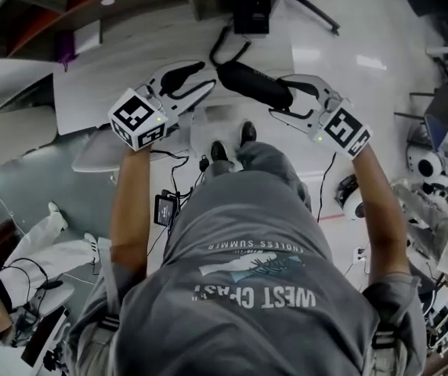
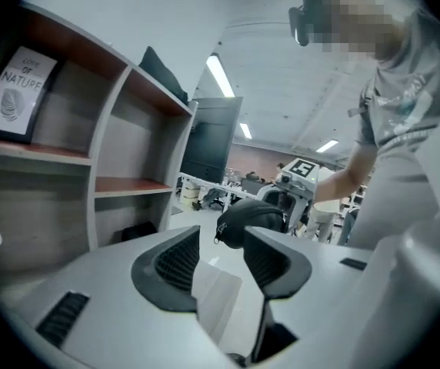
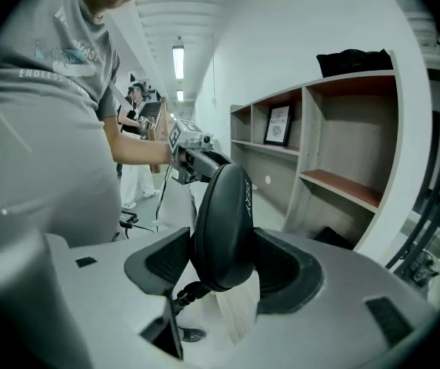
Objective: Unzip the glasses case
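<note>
The black oval glasses case [image 1: 254,84] hangs in the air in front of the person, out beyond the feet. My right gripper [image 1: 280,98] is shut on its right end. In the right gripper view the case [image 3: 224,221] stands on edge between the pads of the right gripper [image 3: 221,244], with a short strap dangling below. My left gripper [image 1: 207,81] is just left of the case, open, with nothing between its fingers. In the left gripper view the case [image 2: 252,221] and its zip pull [image 2: 218,233] lie a little beyond the tips of the left gripper [image 2: 221,243].
Open wooden shelves [image 2: 120,137] stand along the wall, a framed print [image 2: 16,91] on one. A white tabletop [image 1: 106,100] lies below the left gripper. Cables and a small device [image 1: 166,207] are on the floor. Another person's legs [image 1: 52,245] are at lower left.
</note>
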Demonstrator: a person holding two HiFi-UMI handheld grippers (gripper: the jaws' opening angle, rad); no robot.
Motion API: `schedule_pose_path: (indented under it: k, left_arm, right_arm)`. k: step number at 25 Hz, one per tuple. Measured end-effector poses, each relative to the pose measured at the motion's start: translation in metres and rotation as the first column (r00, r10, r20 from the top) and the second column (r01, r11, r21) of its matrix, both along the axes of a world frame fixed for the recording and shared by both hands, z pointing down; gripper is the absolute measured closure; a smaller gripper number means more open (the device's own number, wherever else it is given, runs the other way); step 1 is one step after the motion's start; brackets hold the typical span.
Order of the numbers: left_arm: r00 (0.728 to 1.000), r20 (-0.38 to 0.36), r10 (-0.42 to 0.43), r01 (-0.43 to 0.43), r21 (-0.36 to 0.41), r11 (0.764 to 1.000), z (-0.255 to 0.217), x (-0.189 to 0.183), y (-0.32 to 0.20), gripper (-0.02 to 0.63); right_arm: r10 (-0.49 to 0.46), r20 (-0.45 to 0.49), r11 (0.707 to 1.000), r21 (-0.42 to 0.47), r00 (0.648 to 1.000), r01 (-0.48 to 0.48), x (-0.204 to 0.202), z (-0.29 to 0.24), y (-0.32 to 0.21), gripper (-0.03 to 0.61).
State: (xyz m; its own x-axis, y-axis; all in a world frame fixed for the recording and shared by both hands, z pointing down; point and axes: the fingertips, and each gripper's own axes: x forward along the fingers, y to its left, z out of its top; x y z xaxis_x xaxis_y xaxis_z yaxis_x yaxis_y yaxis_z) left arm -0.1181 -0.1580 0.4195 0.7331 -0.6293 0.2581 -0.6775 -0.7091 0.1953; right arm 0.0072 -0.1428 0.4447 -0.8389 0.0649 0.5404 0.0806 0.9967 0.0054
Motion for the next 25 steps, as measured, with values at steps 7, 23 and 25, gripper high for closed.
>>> schedule_pose_path:
  k: [7,23,25]
  left_arm:
    - [0.97,0.091,0.224,-0.232,0.094,0.968,-0.015,0.015,0.031,0.449]
    - [0.866,0.096,0.491,-0.501,0.141,0.854,-0.044,0.029,0.1,0.589]
    - [0.871,0.09,0.482,-0.49,0.147,0.859,-0.048,0.026,0.101,0.589]
  right_arm:
    - [-0.063,0.017,0.994,-0.089,0.998,0.064,0.003,-0.021,0.031,0.313]
    - [-0.208,0.069,0.898,-0.383,0.976,0.218,0.014,-0.058,0.085,0.314]
    - [-0.212,0.071,0.894,-0.388,0.975,0.223,0.011,-0.06,0.088,0.314]
